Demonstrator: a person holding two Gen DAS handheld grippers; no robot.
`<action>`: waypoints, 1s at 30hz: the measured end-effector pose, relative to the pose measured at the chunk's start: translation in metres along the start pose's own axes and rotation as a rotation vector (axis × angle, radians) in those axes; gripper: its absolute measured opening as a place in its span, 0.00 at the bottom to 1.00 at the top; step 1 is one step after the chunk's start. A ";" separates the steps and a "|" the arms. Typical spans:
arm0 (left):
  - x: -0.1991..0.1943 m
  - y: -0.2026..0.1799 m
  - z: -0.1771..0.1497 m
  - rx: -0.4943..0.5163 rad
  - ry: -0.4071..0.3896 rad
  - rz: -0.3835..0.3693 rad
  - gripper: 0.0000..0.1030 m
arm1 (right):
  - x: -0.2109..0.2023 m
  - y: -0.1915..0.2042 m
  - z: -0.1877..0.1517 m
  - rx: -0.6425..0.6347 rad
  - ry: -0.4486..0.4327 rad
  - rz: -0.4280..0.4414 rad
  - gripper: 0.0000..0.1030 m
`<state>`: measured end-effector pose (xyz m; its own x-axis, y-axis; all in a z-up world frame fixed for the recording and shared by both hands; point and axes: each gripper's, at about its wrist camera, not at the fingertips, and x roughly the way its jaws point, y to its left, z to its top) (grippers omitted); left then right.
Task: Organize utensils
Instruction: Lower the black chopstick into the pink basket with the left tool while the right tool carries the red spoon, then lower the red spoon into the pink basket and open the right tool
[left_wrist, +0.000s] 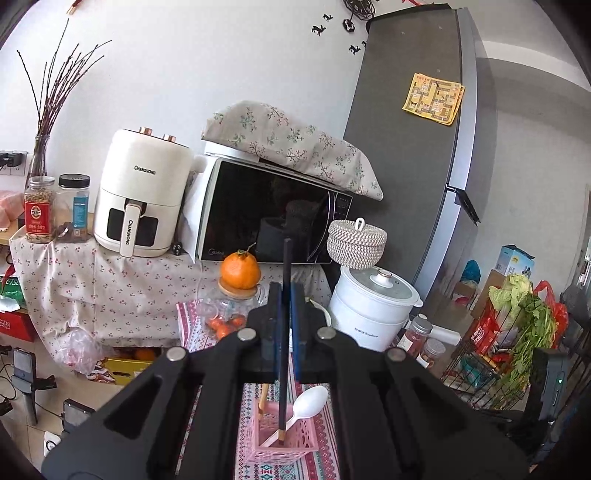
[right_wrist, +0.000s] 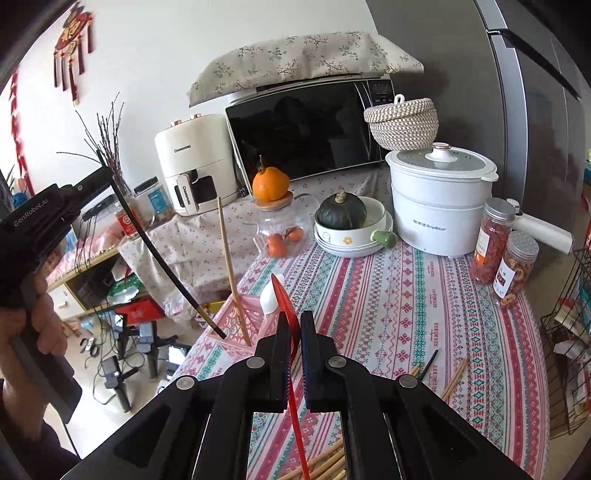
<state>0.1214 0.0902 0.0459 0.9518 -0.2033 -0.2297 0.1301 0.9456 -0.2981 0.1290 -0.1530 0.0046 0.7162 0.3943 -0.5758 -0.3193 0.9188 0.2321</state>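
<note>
Left wrist view, nearest first: left gripper clamped on a black chopstick, lower tip dipping into the pink basket below. White plastic spoon and a wooden chopstick already standing in that basket on the patterned tablecloth. Further back, a glass jar topped by an orange, then the microwave.

Right wrist view: right gripper pinched shut on a red plastic knife, blade up, just beside the basket. Loose chopsticks lying on the cloth near the right finger. Beyond, a white steamer pot.
</note>
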 end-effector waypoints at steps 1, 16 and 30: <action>0.005 0.002 -0.003 -0.003 0.021 -0.001 0.05 | -0.001 0.000 0.000 0.000 -0.008 0.004 0.05; 0.029 -0.006 -0.027 0.054 0.233 -0.021 0.48 | -0.001 0.025 0.028 0.042 -0.200 0.037 0.05; 0.027 0.037 -0.070 0.089 0.632 0.174 0.65 | 0.059 0.041 0.046 0.215 -0.460 -0.008 0.05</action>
<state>0.1323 0.1017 -0.0357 0.6181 -0.1300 -0.7752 0.0376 0.9900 -0.1361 0.1868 -0.0909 0.0160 0.9328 0.3096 -0.1842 -0.2124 0.8857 0.4129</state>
